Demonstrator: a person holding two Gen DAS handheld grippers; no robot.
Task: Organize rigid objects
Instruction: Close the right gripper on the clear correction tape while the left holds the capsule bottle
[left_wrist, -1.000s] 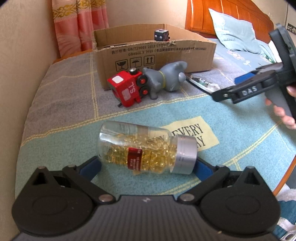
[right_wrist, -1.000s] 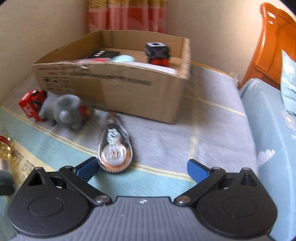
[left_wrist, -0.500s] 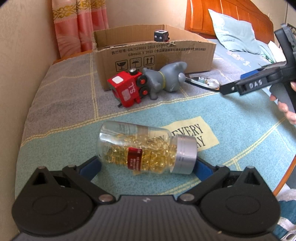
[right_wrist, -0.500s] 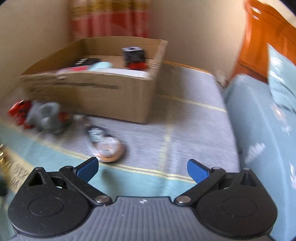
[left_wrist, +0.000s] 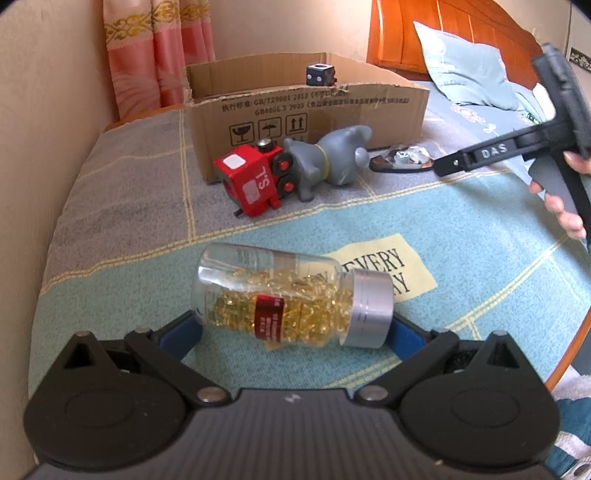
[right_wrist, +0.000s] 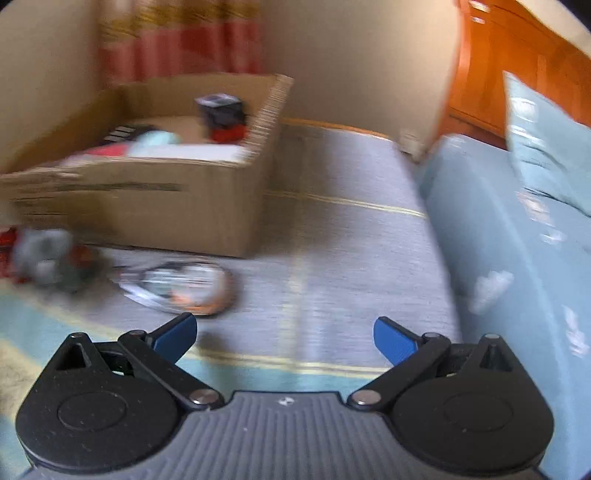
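A clear bottle of yellow capsules (left_wrist: 291, 299) with a silver cap lies on its side between the open fingers of my left gripper (left_wrist: 295, 332); whether the pads touch it is not clear. A red toy train (left_wrist: 255, 181) and a grey toy elephant (left_wrist: 328, 158) lie in front of the cardboard box (left_wrist: 306, 107). A clear correction-tape dispenser (left_wrist: 402, 158) lies right of them. My right gripper (right_wrist: 284, 339) is open and empty, with the dispenser (right_wrist: 184, 284) just ahead to its left. The right wrist view is blurred.
The box (right_wrist: 147, 206) holds a black cube (right_wrist: 221, 110) and other items. A wall and pink curtain (left_wrist: 159, 51) are behind. A wooden headboard (left_wrist: 443, 33) and blue pillow (left_wrist: 465, 70) are at the right. A cloth label (left_wrist: 380, 269) lies under the bottle.
My right gripper has swung to the right and the dispenser now sits left of its fingers. My left gripper and the bottle have not moved.
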